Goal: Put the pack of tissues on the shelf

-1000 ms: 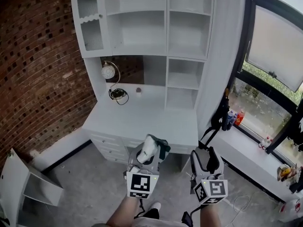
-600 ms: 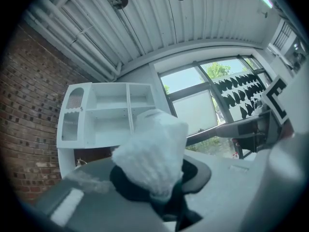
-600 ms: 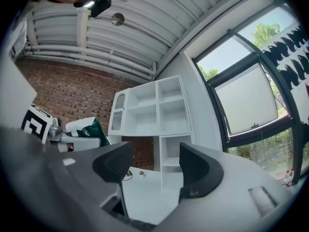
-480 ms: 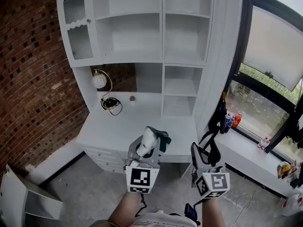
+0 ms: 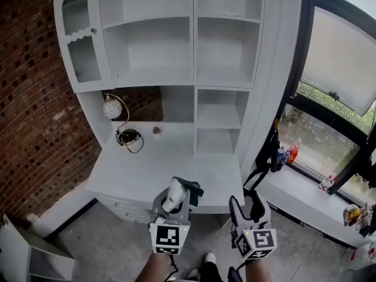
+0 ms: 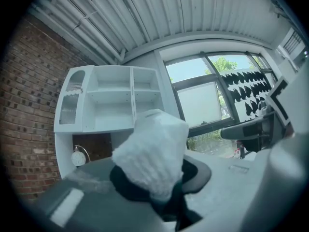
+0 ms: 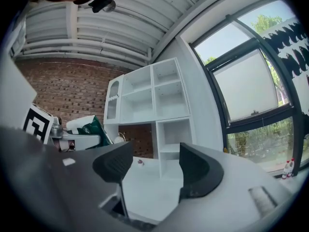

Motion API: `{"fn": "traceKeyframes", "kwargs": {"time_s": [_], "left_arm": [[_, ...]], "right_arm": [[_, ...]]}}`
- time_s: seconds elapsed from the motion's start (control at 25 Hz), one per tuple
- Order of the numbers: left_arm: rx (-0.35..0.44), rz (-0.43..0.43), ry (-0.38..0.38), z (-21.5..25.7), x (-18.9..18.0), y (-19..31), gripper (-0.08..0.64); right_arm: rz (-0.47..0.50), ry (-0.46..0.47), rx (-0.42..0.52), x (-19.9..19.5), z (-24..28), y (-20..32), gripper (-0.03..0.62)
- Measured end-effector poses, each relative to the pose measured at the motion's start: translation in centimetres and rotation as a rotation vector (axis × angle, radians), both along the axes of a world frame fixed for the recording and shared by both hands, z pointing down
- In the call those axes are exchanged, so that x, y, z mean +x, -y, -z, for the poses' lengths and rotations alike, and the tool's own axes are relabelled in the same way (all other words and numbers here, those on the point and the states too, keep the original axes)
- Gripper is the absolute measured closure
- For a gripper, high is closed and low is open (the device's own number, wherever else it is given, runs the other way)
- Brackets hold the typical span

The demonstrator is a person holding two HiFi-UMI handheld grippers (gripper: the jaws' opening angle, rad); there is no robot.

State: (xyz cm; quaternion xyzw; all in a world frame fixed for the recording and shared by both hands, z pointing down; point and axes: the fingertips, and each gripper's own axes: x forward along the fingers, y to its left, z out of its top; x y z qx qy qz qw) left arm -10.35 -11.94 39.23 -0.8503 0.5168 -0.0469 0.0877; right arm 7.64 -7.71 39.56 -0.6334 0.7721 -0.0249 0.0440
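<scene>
Pack of tissues (image 5: 174,193) is clamped in the left gripper (image 5: 176,197), near the front edge of the desk (image 5: 135,172). Right gripper (image 5: 250,204) sits at its 3 o'clock, jaws apart, nothing between them. Shelf unit (image 5: 194,81) is up at 12 o'clock.

Smooth matt white paint on shelf (image 5: 158,51) and desk (image 5: 147,172), ribbed glass in the door (image 5: 79,51). Rough red brick on the wall (image 5: 29,116), dull grey concrete on the floor (image 5: 111,248). Soft crinkled plastic wrap, white and green, round the pack (image 6: 154,151).
</scene>
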Motion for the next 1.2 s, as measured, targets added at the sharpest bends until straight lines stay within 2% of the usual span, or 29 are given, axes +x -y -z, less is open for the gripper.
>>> {"fn": "traceKeyframes", "kwargs": {"time_s": [0.2,0.56,0.72,1.2], "left_arm": [[0.011,0.014,0.009,0.2,2.3,3.5,0.454],[0.102,0.029,0.01,4.1,7.0,9.6,0.455],[0.116,0.04,0.014,4.5,8.2,11.4,0.456],[0.003,0.044,0.034,-0.2,8.4,17.6,0.455]], "right_arm": [[0.01,0.007,0.011,2.4,0.1,3.5,0.301],[0.048,0.011,0.102,6.5,3.8,10.3,0.301],[0.062,0.014,0.12,7.8,4.2,12.3,0.301],[0.07,0.072,0.025,7.9,-0.2,18.3,0.301]]}}
